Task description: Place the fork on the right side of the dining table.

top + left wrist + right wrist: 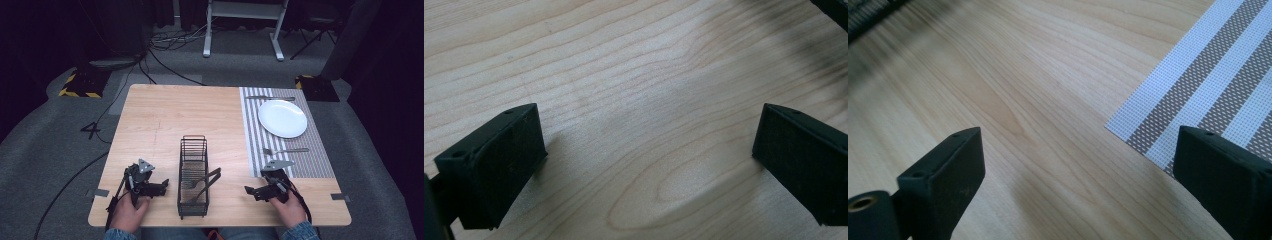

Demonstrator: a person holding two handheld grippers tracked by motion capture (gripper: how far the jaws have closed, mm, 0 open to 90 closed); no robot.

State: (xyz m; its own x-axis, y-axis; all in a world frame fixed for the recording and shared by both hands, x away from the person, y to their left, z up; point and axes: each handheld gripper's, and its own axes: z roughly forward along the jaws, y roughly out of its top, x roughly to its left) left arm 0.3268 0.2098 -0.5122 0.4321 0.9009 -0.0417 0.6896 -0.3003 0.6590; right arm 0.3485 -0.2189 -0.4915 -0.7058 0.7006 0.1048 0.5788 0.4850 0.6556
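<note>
A wooden table [165,115] is seen from above. A black wire rack [193,175] stands near its front edge, holding a fork [199,181] and another dark-handled utensil [204,191]. A striped mat [320,155] is laid on the right side; on it a white plate [282,118], a second fork [285,150] just in front of it, and a knife [270,98] behind it. The left gripper [164,186] is held left of the rack, jaws wide apart, nothing between them. The right gripper [248,191] is held right of the rack, jaws likewise wide and empty, beside the mat corner [1198,75].
</note>
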